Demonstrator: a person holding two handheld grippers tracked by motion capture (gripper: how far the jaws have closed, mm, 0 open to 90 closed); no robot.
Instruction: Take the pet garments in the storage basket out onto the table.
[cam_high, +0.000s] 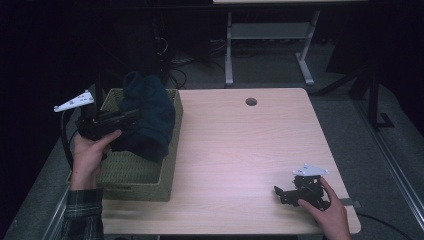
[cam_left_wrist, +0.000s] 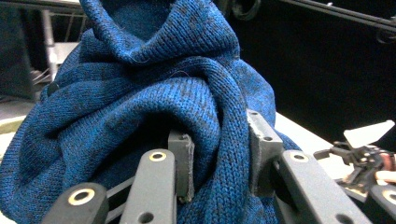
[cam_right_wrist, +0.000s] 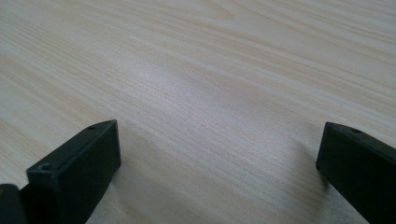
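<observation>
Left gripper (cam_high: 131, 116) pinching a blue knit garment (cam_high: 146, 117) over the basket (cam_high: 150, 185); right gripper (cam_high: 281, 194) sitting idle on the table (cam_high: 235, 150), jaws wide.

Nearest the person, the right hand (cam_high: 327, 212) is holding the right gripper low at the table's near right corner; in the right gripper view its jaws are standing far apart over bare wood grain with nothing between them. On the left, the left hand (cam_high: 90, 152) is holding the left gripper above the woven basket at the table's left edge. In the left gripper view the pads (cam_left_wrist: 187, 161) are clamping a thick fold of the garment (cam_left_wrist: 140, 102), bunched and draping down into the basket. Farther back, a round cable hole (cam_high: 251, 101) is showing near the table's far edge, with another table's legs (cam_high: 270, 50) on the floor beyond.
</observation>
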